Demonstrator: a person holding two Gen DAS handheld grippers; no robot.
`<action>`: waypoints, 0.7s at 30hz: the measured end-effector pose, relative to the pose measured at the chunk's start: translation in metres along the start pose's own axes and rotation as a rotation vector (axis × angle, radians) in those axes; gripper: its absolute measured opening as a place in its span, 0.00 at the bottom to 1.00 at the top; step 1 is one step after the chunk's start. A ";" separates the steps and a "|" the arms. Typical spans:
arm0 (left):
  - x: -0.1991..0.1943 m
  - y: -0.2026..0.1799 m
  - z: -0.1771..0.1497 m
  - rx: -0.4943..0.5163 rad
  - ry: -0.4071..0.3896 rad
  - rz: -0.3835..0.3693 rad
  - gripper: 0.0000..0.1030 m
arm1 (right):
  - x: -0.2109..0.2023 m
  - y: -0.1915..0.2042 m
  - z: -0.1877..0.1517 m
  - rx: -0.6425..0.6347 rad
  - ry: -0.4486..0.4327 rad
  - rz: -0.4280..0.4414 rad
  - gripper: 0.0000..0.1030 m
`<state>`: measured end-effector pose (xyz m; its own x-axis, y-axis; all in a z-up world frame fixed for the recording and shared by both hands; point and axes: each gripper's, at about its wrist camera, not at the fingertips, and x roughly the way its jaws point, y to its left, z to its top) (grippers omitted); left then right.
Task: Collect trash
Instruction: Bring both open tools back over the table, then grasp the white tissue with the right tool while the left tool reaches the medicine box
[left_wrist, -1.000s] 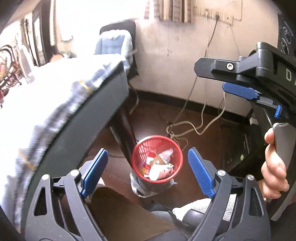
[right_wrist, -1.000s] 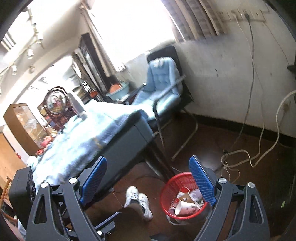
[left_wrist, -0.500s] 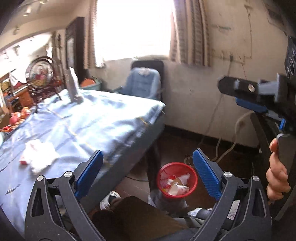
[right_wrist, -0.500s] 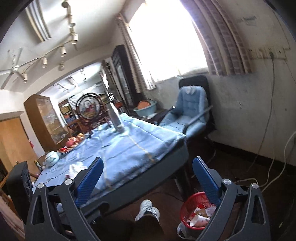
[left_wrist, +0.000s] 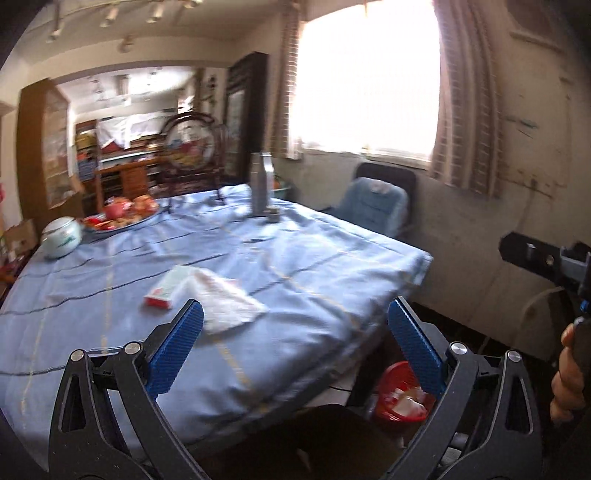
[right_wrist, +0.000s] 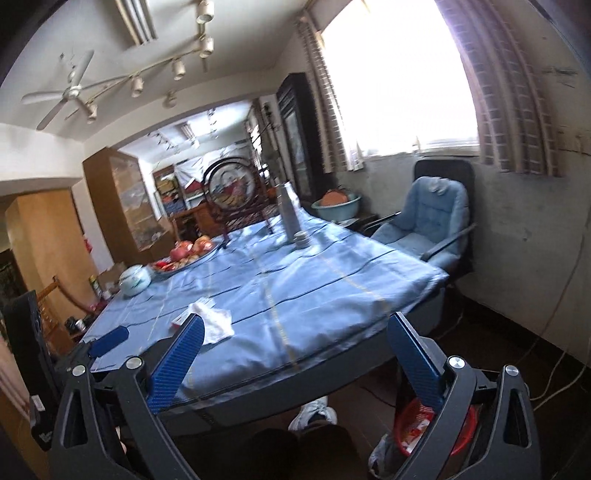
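A crumpled white tissue (left_wrist: 221, 301) lies on the blue tablecloth (left_wrist: 295, 258) beside a small red-and-white box (left_wrist: 162, 291). My left gripper (left_wrist: 294, 309) hovers just short of them, open and empty. The right wrist view shows the same tissue (right_wrist: 218, 321) and box (right_wrist: 180, 319) left of my open, empty right gripper (right_wrist: 293, 320). Under the table's near corner stands a red mesh trash basket (left_wrist: 397, 397) holding paper scraps; the basket (right_wrist: 410, 424) is partly hidden behind the right finger. A hand (left_wrist: 565, 376) holds the right gripper's handle at the edge.
Farther back on the table stand a steel bottle (left_wrist: 260, 184), a plate of fruit (left_wrist: 122, 216) and a white lidded pot (left_wrist: 61, 236). A blue padded chair (left_wrist: 376, 206) sits by the wall. Cables (right_wrist: 546, 373) trail on the dark floor; a white shoe (right_wrist: 314, 413) shows under the table.
Both views have risen and swung from the red basket on the floor up to the table top. The tissue and box have come into sight; both jaws stand slightly wider.
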<state>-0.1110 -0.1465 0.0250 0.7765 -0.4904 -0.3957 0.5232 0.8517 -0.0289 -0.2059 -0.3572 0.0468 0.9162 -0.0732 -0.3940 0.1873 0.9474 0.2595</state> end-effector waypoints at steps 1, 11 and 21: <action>0.000 0.012 0.000 -0.020 -0.001 0.022 0.93 | 0.007 0.007 0.000 -0.007 0.013 0.012 0.94; 0.012 0.103 -0.017 -0.194 0.053 0.142 0.93 | 0.080 0.068 -0.006 -0.101 0.138 0.092 0.94; 0.031 0.187 -0.036 -0.357 0.165 0.280 0.93 | 0.147 0.107 -0.019 -0.197 0.248 0.124 0.94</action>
<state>-0.0019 0.0038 -0.0255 0.7891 -0.2216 -0.5728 0.1262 0.9713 -0.2018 -0.0580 -0.2609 -0.0006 0.8093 0.1010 -0.5787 -0.0138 0.9881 0.1531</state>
